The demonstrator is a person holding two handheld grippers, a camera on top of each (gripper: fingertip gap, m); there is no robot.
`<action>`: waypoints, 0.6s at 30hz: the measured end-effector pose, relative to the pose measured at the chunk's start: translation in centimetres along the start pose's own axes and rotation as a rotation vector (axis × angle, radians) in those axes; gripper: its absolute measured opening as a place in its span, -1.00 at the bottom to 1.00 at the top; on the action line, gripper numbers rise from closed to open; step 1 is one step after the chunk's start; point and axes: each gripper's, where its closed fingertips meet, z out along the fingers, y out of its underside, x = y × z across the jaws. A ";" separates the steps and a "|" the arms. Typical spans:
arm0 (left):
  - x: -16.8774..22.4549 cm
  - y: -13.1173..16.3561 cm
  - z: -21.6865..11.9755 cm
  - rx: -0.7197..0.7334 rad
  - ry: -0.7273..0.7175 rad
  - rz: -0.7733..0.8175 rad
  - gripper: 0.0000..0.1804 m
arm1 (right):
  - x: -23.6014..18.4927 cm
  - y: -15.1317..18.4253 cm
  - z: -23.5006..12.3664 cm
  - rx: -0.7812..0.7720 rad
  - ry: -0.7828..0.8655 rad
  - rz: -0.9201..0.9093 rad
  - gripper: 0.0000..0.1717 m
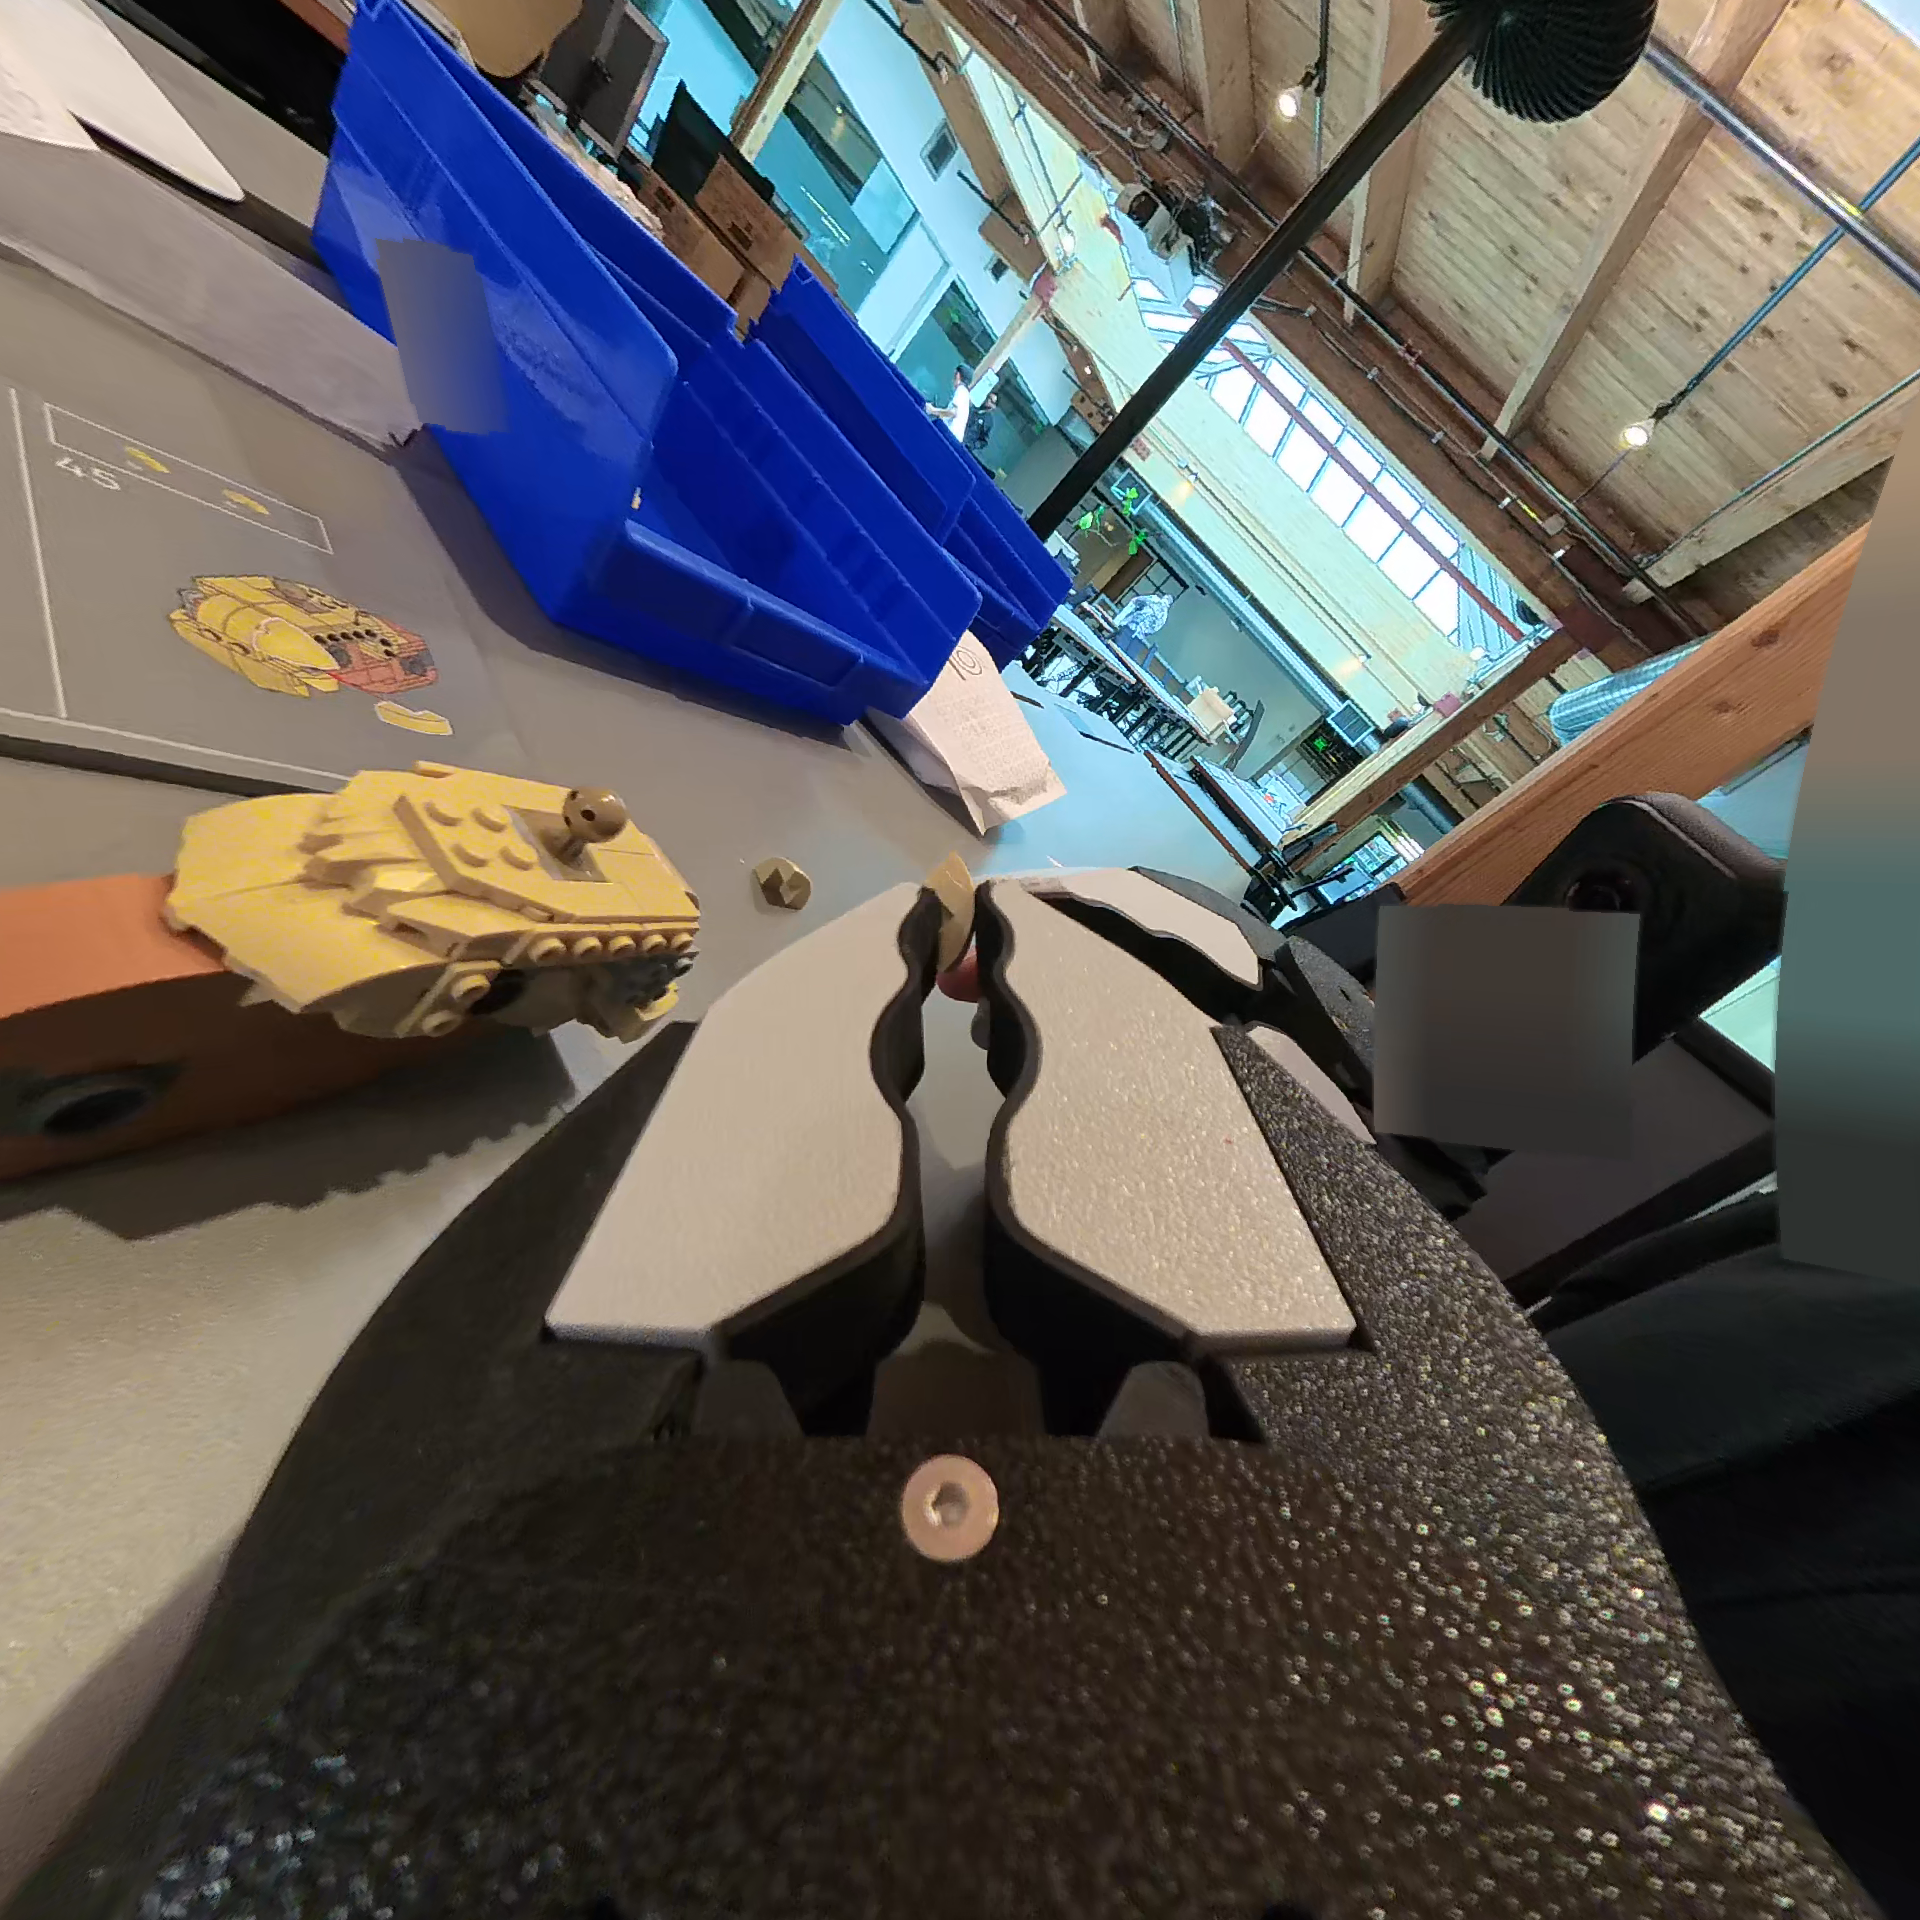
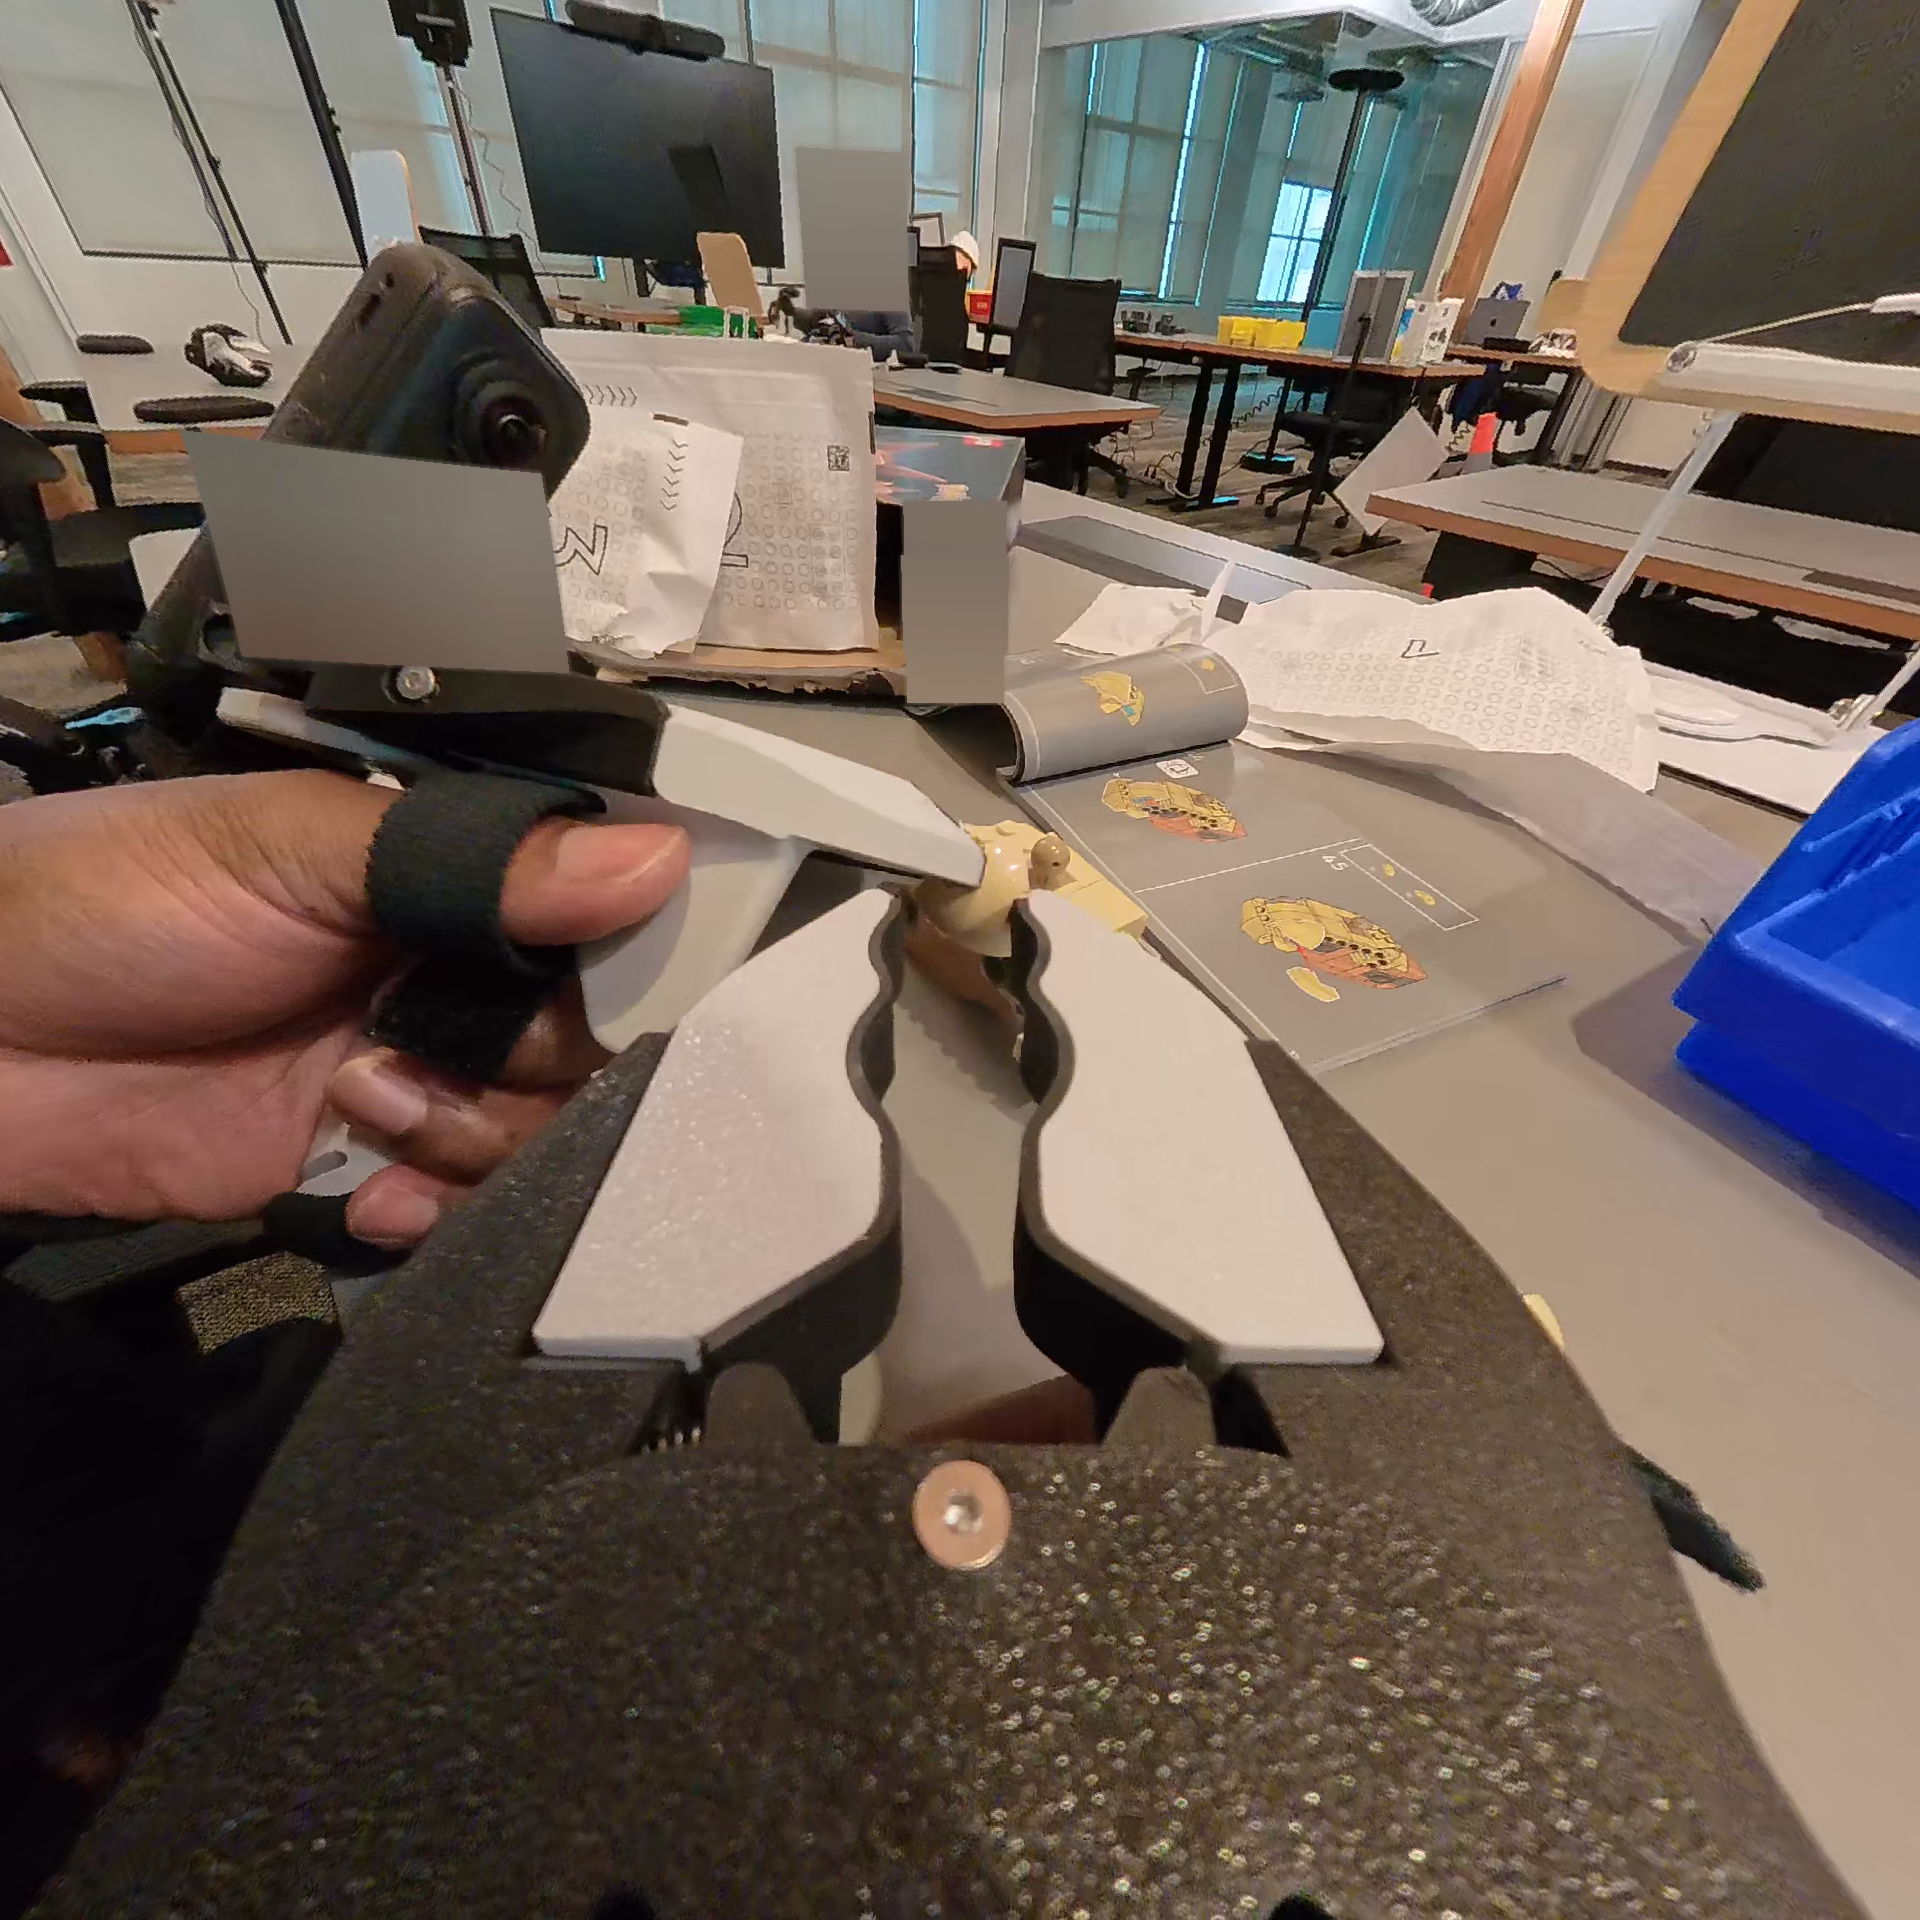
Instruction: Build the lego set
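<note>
Grey fingers (image 1: 790, 1122) of the left gripper (image 1: 951, 909) fill the near field, drawn almost together. Pinched at the very tips: a small tan rounded piece (image 1: 951, 899), standing on edge, both pads against it.

Right gripper (image 2: 961, 940), fingers a little apart, closed on the tan brick model (image 2: 971, 914). One pad sits against the pale dome, the other by the brown underside. Model is off the grey table (image 2: 1558, 1195), with its shadow below it in the left wrist view. A knobbed stalk stands up from its top.

Left gripper's tip, seen from the right wrist view, comes in from the left just at the model's rounded top. Touching or only close by: cannot tell. A hand (image 2: 208, 987) grips that tool, a black strap over one finger.

Around them:
- one loose tan piece (image 1: 781, 883) on the table, between model and left fingertips
- open instruction booklet (image 2: 1351, 914) lying flat just beyond the model
- blue bins (image 1: 623, 468) farther back, near the booklet
- crumpled white paper bags (image 2: 1455, 675) behind the booklet
</note>
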 end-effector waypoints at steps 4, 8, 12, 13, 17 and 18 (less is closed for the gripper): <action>-0.1 0.1 0.0 -0.001 -0.016 0.009 -0.93 | 0.1 0.2 0.0 -0.012 0.017 -0.011 -0.78; -0.2 0.2 0.0 -0.003 -0.028 0.013 -0.93 | 0.1 0.3 0.1 -0.023 0.033 -0.018 -0.79; -0.2 0.2 0.0 -0.003 -0.036 0.019 -0.93 | 0.1 0.3 0.1 -0.028 0.043 -0.028 -0.78; -0.2 0.2 0.0 -0.003 -0.037 0.022 -0.93 | 0.1 0.3 0.1 -0.027 0.044 -0.027 -0.78; -0.2 0.3 0.1 -0.006 -0.043 0.034 -0.93 | 0.3 0.3 0.1 -0.027 0.053 -0.019 -0.79; -0.2 0.3 0.1 -0.008 -0.044 0.036 -0.93 | 0.4 0.3 0.1 -0.027 0.060 -0.018 -0.77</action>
